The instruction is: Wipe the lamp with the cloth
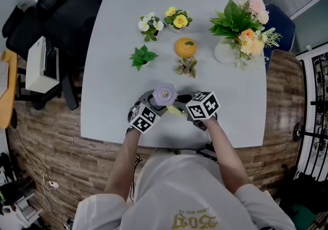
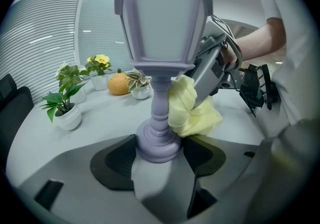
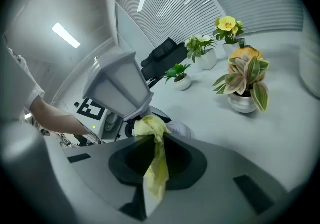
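A lilac lantern-shaped lamp [image 2: 159, 43] stands upright on the white table [image 1: 113, 80], near its front edge [image 1: 165, 93]. My left gripper [image 2: 159, 155] is shut on the lamp's round base. My right gripper [image 3: 152, 135] is shut on a pale yellow cloth [image 3: 156, 158], and the cloth's bunched end presses against the lamp's stem just under the lantern head [image 3: 120, 86]. In the left gripper view the cloth [image 2: 192, 111] sits against the right side of the stem, with the right gripper's jaws behind it. From above, both marker cubes flank the lamp.
Farther back on the table stand small potted plants [image 1: 142, 57], [image 1: 149, 25], [image 1: 178, 19], [image 1: 187, 66], an orange pumpkin-shaped pot [image 1: 185, 47] and a flower bouquet in a white vase [image 1: 241, 26]. A black office chair [image 1: 61, 14] stands at the table's left.
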A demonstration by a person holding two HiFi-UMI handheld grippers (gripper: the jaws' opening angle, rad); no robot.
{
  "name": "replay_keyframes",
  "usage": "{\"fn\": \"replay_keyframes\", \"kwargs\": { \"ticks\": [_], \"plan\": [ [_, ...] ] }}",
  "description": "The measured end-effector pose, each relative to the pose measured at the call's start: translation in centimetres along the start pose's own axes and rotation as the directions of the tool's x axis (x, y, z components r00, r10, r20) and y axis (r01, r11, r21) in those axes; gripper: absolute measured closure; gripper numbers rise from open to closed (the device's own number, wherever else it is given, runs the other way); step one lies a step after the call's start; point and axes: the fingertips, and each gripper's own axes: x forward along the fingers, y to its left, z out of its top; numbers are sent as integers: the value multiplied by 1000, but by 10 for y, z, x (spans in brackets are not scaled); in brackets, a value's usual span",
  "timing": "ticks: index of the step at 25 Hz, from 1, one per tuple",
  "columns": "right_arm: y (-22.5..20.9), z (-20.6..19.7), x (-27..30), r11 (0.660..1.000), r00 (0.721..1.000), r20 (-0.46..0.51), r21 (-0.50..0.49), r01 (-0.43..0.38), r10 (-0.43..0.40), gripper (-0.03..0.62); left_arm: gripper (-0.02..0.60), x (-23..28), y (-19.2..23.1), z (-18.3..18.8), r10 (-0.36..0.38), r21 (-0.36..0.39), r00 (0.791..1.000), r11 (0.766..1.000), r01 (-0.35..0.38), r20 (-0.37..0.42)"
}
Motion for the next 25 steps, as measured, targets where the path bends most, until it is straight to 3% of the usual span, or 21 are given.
{"fn": "replay_keyframes", "kwargs": {
  "ticks": [6, 11, 25],
  "plan": [
    [-3, 17, -21, 998, 993, 119, 54, -29, 22, 540, 285, -1, 0, 0, 1, 2, 1000, 1000, -1, 1],
    [-3, 22, -24, 998, 989, 145, 46, -37, 30, 540, 285, -1, -1, 0, -1, 0, 1000, 1000, 1, 0],
    [-17, 20, -8, 997, 997, 80, 67, -30, 24, 540, 285, -1, 0, 1, -1, 1, 1000, 1000, 1, 0]
  ]
}}
